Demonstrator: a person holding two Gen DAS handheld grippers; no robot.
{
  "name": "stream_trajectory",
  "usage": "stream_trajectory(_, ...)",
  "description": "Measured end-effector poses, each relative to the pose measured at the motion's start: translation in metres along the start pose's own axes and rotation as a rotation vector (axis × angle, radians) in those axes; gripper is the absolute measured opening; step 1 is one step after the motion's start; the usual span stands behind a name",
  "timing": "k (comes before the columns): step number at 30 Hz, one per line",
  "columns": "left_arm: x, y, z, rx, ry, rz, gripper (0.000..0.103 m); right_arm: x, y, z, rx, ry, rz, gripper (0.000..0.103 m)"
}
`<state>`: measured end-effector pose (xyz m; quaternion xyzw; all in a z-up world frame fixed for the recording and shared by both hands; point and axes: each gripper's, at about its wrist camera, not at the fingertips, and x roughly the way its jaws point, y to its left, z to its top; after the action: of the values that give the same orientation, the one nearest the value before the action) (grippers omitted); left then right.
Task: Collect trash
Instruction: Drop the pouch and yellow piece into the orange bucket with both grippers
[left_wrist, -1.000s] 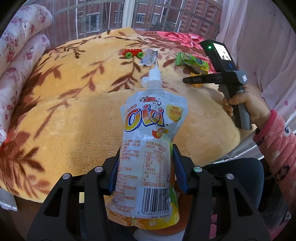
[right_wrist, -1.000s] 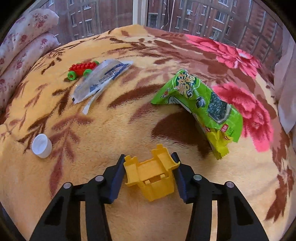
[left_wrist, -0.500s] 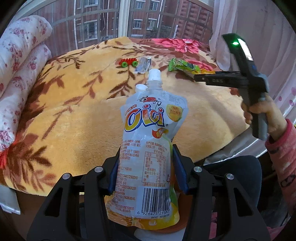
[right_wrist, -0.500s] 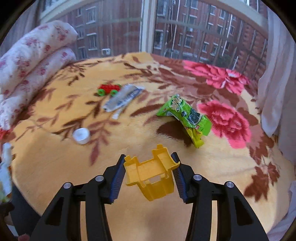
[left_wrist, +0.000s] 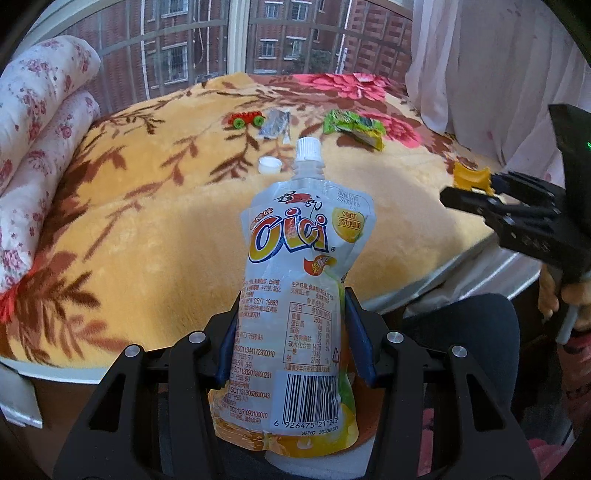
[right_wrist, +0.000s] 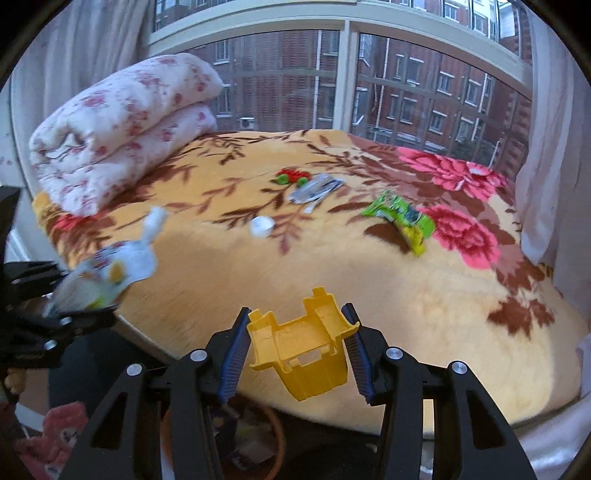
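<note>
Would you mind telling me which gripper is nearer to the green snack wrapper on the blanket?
Right. The right gripper, holding a yellow plastic piece, is off the bed's near edge on the green snack wrapper's side; the left gripper, holding the Cici pouch, sits farther left.

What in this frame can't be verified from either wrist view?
- Bin contents: left wrist view, the drink pouch held by the left gripper covers what lies below it.
- Pouch print: right wrist view, pouch is motion-blurred.
- Silver wrapper text: too small in both views.
- Yellow plastic piece in the right gripper: its far side faces away from the camera.
</note>
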<state>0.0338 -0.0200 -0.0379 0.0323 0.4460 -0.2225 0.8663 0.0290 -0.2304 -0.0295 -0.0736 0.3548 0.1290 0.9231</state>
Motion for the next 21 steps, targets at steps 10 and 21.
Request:
stream_trajectory(10,0.014,-0.021,-0.055,0.092,0.109,-0.027,0.049,-0.018,0.044,-0.068,-0.06,0.076,0.048,0.049)
stream_trajectory(21,0.059,-0.03,-0.124,0.123,0.338,-0.076,0.049,0.016,0.062,-0.135,-0.031,0.262,0.121,0.049)
